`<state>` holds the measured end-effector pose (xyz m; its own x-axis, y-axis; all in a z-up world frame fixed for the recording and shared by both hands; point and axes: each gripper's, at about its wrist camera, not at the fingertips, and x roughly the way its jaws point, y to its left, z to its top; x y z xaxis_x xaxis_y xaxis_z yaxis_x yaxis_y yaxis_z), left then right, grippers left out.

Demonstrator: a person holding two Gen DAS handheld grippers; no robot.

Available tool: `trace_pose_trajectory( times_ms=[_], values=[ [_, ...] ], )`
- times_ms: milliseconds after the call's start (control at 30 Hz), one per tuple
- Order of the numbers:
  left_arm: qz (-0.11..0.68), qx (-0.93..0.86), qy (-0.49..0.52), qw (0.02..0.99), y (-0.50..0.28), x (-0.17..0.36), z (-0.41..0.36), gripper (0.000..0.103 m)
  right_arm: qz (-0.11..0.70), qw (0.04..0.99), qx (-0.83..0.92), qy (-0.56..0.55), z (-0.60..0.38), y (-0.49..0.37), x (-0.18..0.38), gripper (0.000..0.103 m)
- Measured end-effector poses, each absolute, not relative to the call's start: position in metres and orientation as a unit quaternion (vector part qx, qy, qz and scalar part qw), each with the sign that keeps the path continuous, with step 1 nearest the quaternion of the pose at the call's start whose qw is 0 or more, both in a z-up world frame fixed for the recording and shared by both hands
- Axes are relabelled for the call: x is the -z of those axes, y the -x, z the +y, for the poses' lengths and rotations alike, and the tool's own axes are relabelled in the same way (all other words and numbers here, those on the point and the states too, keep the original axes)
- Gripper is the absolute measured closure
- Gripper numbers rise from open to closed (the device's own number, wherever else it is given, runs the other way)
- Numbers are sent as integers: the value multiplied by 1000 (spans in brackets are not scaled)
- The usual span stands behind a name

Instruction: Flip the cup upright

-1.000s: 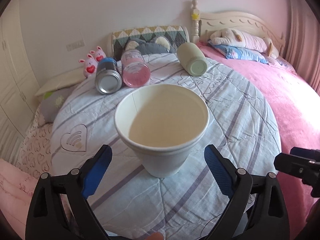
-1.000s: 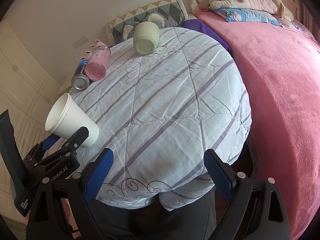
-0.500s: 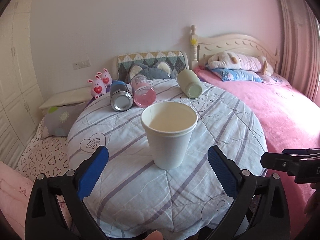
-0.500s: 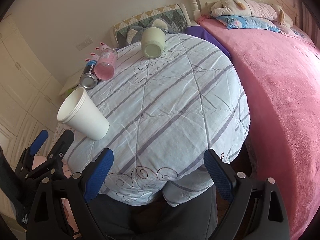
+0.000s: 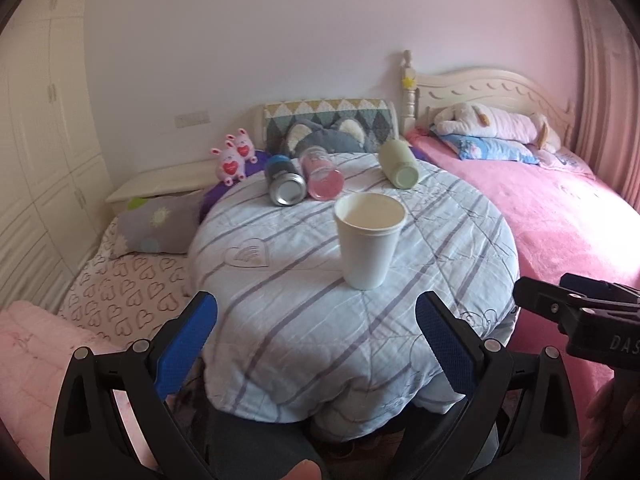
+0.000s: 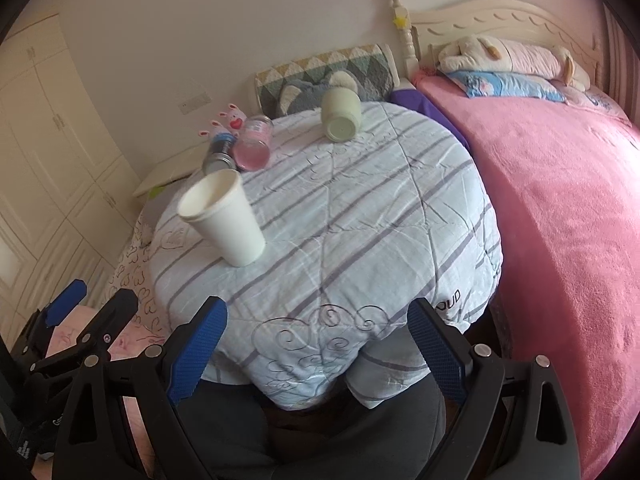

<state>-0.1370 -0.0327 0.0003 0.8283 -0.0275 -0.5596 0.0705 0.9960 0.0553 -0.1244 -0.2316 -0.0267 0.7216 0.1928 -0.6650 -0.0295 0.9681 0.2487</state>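
The left gripper point(image 5: 316, 332) has its blue-padded fingers point(image 5: 186, 342) spread wide with nothing between them, and it hangs short of the near edge of the round table point(image 5: 280, 320). The right gripper point(image 6: 316, 334) is likewise spread and holds nothing, off the same near edge. Ahead of the left gripper the white paper cup point(image 5: 370, 238) stands upright, mouth up, on the striped light-blue cloth, well clear of both pairs of fingers. Farther back three containers lie on their sides: a metal can point(image 5: 285, 186) touching a pink jar point(image 5: 322, 180), and a pale green cup point(image 5: 399, 164) apart to their right.
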Motion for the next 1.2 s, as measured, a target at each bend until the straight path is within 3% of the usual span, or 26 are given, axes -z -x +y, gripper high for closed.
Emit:
trace_pose_trajectory(
  times_ms=[367,1200],
  values=[
    [252,-35,-16,967,186,-50,-2,0,263,963,-50,-39,-189,187,-41,10],
    [262,-24,-32,964,194,-49,-10,0,268,960,-62,-41,-188,191,-39,10]
  ],
)
